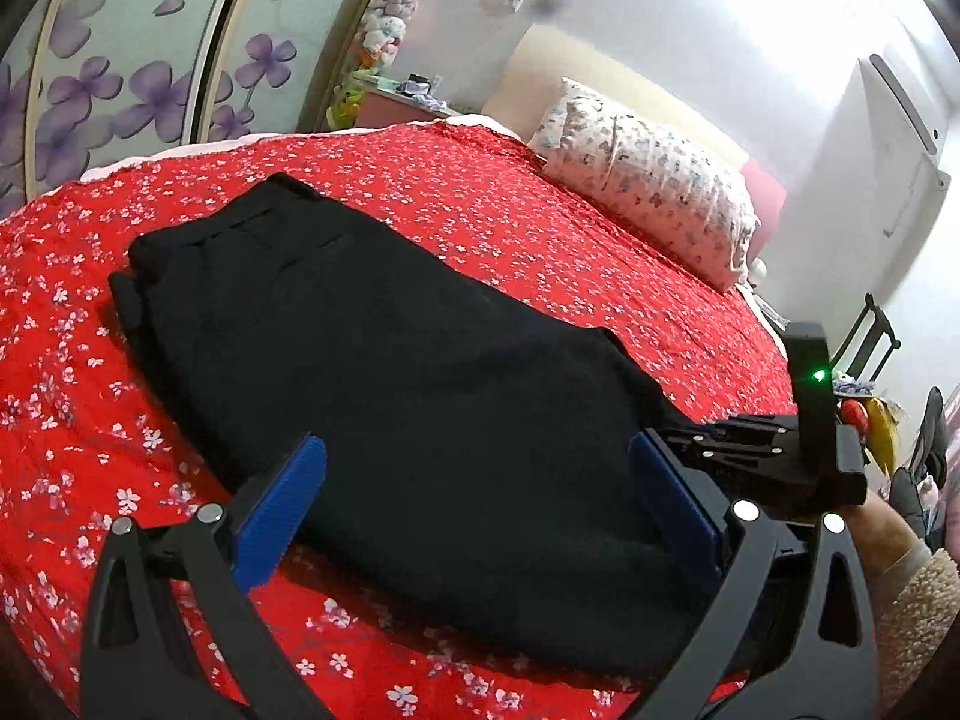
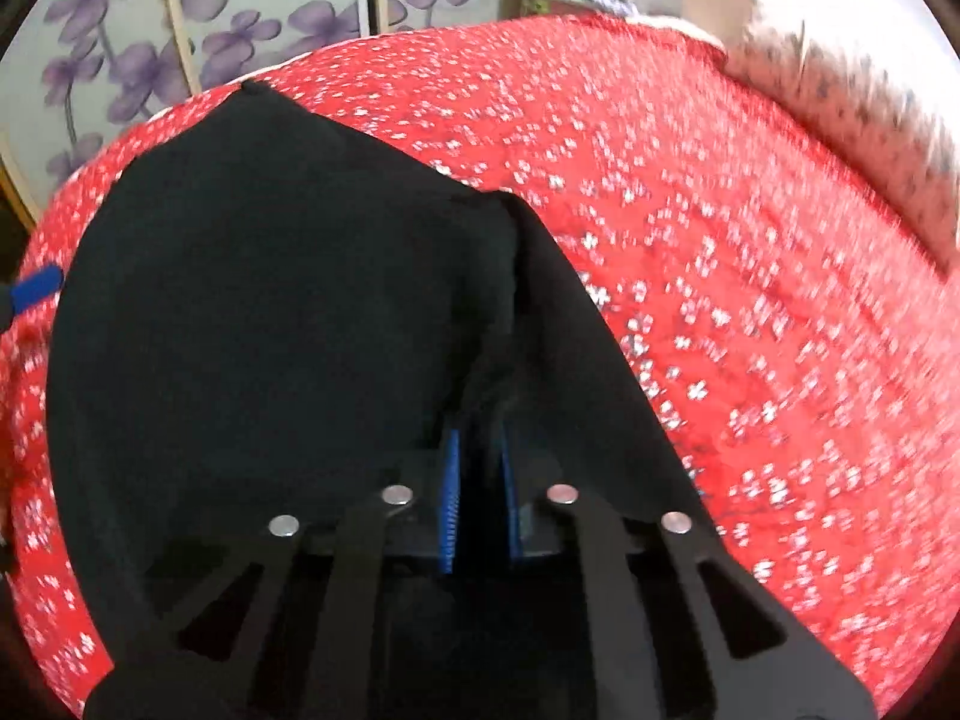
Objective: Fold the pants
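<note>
Black pants lie folded on a red floral bedspread; the right gripper appears, through blur, clamped on a raised fold; the left gripper straddles the near edge, jaws wide apart; a pillow sits behind.

One pair of black pants lies on one bed with one floral pillow, two tools, left tool and right tool, and two flowered wardrobe doors.

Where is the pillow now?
In the left wrist view the pillow lies at the upper right, on the red bedspread by the headboard, beyond the black pants.
</note>
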`<move>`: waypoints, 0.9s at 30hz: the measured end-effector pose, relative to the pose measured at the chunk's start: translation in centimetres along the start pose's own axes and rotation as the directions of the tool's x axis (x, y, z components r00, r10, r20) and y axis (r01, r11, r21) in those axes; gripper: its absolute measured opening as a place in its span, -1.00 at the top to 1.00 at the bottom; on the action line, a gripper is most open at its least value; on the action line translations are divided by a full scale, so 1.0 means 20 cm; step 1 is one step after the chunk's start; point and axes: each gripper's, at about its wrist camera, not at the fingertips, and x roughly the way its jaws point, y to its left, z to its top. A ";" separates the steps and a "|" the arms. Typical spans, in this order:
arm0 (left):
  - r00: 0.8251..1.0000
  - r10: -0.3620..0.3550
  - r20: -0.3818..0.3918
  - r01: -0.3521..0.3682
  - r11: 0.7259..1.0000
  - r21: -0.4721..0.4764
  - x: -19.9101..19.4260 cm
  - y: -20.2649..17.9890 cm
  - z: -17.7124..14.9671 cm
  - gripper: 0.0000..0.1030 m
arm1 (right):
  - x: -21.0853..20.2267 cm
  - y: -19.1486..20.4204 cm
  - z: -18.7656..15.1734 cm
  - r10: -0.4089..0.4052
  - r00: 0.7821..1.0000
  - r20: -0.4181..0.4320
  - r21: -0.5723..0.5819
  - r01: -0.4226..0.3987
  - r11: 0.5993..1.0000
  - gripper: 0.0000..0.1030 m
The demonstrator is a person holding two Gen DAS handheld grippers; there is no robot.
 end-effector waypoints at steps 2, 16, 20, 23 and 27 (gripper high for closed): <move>1.000 -0.002 0.001 0.002 1.000 0.005 0.00 -0.01 -0.01 -0.96 | -0.04 -0.02 0.03 -0.015 1.000 0.020 0.007 0.015 1.000 0.79; 1.000 0.005 0.000 -0.005 0.998 0.056 0.02 -0.04 -0.02 -0.96 | 0.12 -0.17 0.08 -0.204 0.979 0.004 0.177 0.200 0.964 0.23; 1.000 -0.012 -0.005 0.012 0.999 0.043 0.02 -0.04 -0.01 -0.96 | -0.20 -0.37 -0.07 -0.151 0.983 0.103 0.361 0.105 0.927 0.00; 0.999 -0.028 0.014 0.028 0.999 0.034 0.00 -0.04 0.00 -0.96 | -0.37 -0.57 -0.30 -0.082 0.991 0.108 0.541 0.010 0.841 0.01; 0.999 -0.022 0.036 0.020 0.998 0.057 -0.01 -0.07 0.02 -0.96 | -0.45 -0.68 -0.52 -0.197 0.980 -0.003 0.511 0.171 0.842 0.01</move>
